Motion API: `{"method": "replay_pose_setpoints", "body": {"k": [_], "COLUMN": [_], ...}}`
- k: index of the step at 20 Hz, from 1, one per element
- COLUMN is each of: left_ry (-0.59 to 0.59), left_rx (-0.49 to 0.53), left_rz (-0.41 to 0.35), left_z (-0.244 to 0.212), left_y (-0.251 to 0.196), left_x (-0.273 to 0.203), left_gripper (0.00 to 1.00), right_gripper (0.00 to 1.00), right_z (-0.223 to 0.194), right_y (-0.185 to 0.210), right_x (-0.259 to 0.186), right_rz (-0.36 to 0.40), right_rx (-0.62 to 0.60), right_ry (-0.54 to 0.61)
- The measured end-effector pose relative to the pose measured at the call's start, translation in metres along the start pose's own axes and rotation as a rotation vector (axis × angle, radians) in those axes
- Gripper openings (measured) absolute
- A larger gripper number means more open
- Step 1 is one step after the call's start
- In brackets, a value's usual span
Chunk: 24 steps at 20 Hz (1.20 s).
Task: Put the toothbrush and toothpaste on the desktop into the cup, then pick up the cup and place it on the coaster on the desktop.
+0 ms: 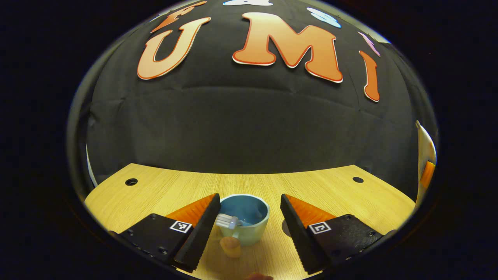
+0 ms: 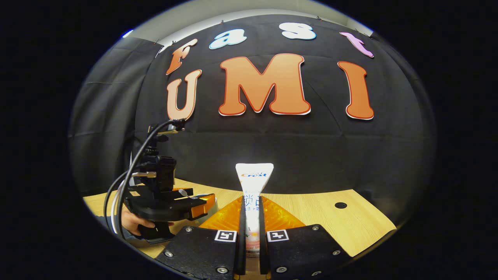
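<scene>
The white toothbrush (image 1: pixel 229 221) leaning from the pale green, blue-lined ceramic cup (image 1: pixel 246 219) was blurred, its orange handle end soft. The white toothpaste tube (image 2: pixel 253 202) had its lower end hidden between the right gripper (image 2: pixel 252 217) fingers. In the right gripper view the cup sat mostly hidden behind the left gripper (image 2: pixel 183 204)

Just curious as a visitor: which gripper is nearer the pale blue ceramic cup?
Left. The left gripper hangs open right over the pale blue ceramic cup, toothbrush inside. The right gripper sits off to the side, clamping the white toothpaste tube.

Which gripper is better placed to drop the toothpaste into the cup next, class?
The right gripper: its fingers already clamp the toothpaste. The left gripper is open around the cup, which holds the toothbrush.
</scene>
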<state>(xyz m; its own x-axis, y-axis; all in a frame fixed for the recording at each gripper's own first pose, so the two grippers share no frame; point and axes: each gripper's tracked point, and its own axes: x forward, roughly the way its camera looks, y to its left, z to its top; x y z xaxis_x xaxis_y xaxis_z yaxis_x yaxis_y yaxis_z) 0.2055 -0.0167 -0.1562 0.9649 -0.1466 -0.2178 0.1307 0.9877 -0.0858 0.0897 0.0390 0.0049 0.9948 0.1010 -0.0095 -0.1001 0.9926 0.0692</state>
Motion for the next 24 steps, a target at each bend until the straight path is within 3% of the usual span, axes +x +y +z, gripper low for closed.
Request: {"method": "replay_pose_setpoints", "body": {"k": [11, 19, 24], "left_ry": [-0.075, -0.056, -0.091], "left_rx": [0.033, 0.008, -0.016], "left_rz": [-0.022, -0.016, 0.024], "left_z": [0.016, -0.009, -0.012], "left_y": [0.025, 0.045, 0.066], "left_x": [-0.051, -0.090, -0.112], "left_gripper": [0.97, 0.97, 0.97], "right_gripper": [0.14, 0.14, 0.14], "right_z": [0.008, 0.021, 0.014], "right_y": [0.021, 0.062, 0.082], "right_x": [0.026, 0.055, 0.076], "right_rz": [0.067, 0.129, 0.160], "right_rx": [0.077, -0.031, -0.015], "right_ry": [-0.025, -0.122, -0.146]}}
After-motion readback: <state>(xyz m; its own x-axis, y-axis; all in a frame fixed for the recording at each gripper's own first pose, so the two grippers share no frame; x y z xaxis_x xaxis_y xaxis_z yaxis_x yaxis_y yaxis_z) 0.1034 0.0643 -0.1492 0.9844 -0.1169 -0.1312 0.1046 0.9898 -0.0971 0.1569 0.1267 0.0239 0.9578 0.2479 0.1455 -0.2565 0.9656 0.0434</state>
